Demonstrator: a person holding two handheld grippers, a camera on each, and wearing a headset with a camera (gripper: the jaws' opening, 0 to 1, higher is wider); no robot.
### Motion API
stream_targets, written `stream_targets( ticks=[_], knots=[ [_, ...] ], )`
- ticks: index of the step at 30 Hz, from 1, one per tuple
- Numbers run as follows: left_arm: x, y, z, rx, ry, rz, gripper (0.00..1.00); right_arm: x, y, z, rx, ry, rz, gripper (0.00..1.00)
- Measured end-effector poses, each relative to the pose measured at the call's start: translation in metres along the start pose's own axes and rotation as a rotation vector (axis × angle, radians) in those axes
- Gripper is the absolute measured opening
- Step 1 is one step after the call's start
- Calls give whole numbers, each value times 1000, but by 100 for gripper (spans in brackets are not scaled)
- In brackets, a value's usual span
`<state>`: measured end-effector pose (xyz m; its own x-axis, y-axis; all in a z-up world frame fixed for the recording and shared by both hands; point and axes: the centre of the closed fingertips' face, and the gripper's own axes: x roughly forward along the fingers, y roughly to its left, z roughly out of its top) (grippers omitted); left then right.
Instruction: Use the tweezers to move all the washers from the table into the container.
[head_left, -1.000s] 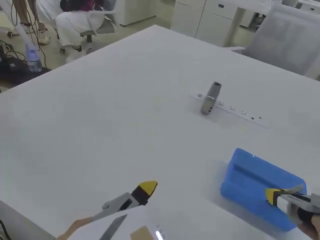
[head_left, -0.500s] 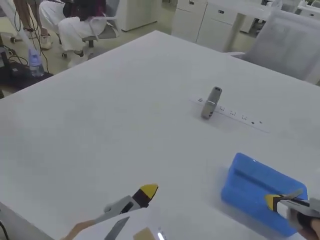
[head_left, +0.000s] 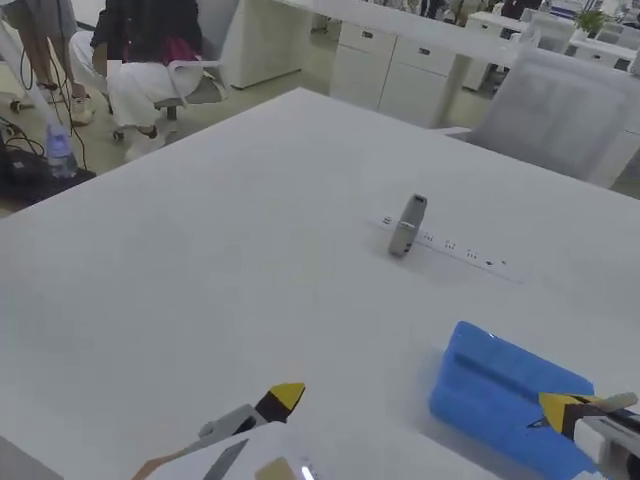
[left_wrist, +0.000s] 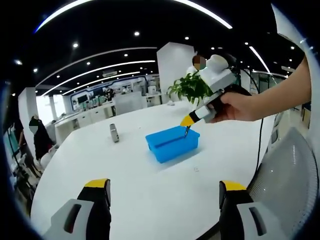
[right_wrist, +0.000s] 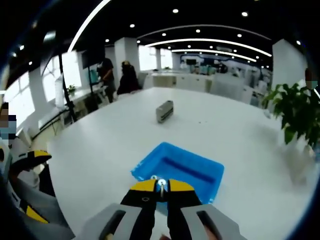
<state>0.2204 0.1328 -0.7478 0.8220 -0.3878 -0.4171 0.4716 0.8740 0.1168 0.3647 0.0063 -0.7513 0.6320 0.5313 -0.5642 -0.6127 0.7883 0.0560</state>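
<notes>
White table (head_left: 200, 280), grey block (head_left: 405, 225) behind container (head_left: 500, 390)

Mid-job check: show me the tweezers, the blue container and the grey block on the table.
tweezers (left_wrist: 186, 131): left gripper view, the thin dark tip pointing down.
blue container (right_wrist: 192, 177): right gripper view, bare inside floor.
grey block (head_left: 406, 225): head view, middle of its side face.

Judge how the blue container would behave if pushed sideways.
The blue container looks shallow and wide-based, so it would probably slide, not tip. It seems thin plastic on a smooth white table, so likely light and easily shifted.
</notes>
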Motion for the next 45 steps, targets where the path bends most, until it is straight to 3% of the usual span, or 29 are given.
stream_targets(
  ticks=[7,15,23,27,37,45],
  knots=[
    [0,1,-1,6,5,5,92,-11,20,-16,31,2,38,4],
    [-1,2,2,2,-12,10,92,-14,51,-47,59,59,89,4],
    [-1,0,2,10,-11,6,91,-12,64,-66,60,107,116,4],
    [-1,1,2,12,-12,8,91,-12,58,-73,24,123,94,4],
    [-2,1,2,15,-12,8,90,6,31,-77,47,124,25,4],
    [-1,1,1,18,-5,10,89,14,27,-83,44,140,12,4]
  ],
)
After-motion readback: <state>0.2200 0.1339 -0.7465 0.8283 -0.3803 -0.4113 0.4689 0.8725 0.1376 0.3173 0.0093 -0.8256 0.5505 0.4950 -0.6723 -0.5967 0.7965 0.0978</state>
